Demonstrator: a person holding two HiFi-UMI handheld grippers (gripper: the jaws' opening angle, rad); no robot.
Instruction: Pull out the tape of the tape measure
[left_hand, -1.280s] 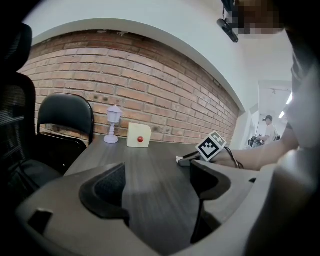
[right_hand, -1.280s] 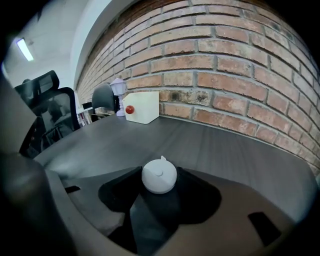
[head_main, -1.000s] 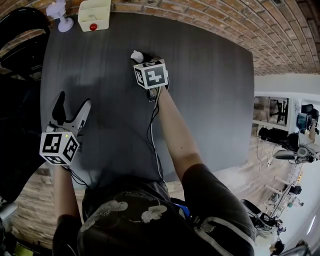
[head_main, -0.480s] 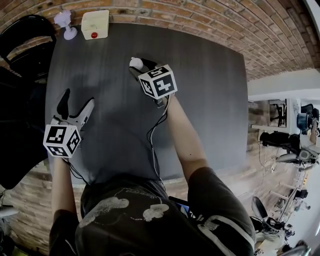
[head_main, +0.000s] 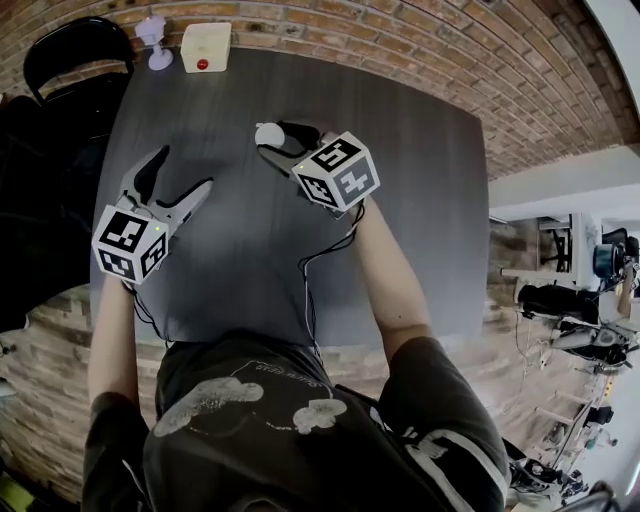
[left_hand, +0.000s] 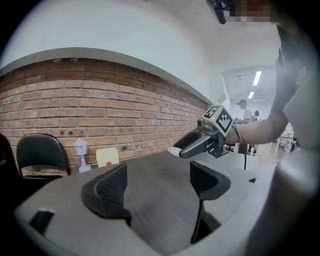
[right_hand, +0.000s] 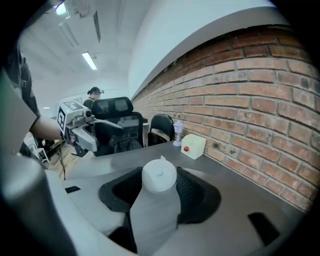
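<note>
A small round white tape measure sits clamped between the black pads of my right gripper, with a short tab sticking up from its top edge. In the head view the tape measure shows at the tip of the right gripper, held over the dark table and pointing left. My left gripper hovers to the left with its jaws spread wide and nothing between them. The left gripper view shows its open jaws facing the right gripper.
A white box with a red button and a small white lamp stand at the table's far edge by the brick wall. A black chair is at the far left corner. Cables hang from both grippers.
The right gripper has swung its jaws leftward with the tape measure still in them. The left gripper has come up and turned toward it. The head camera has tilted.
</note>
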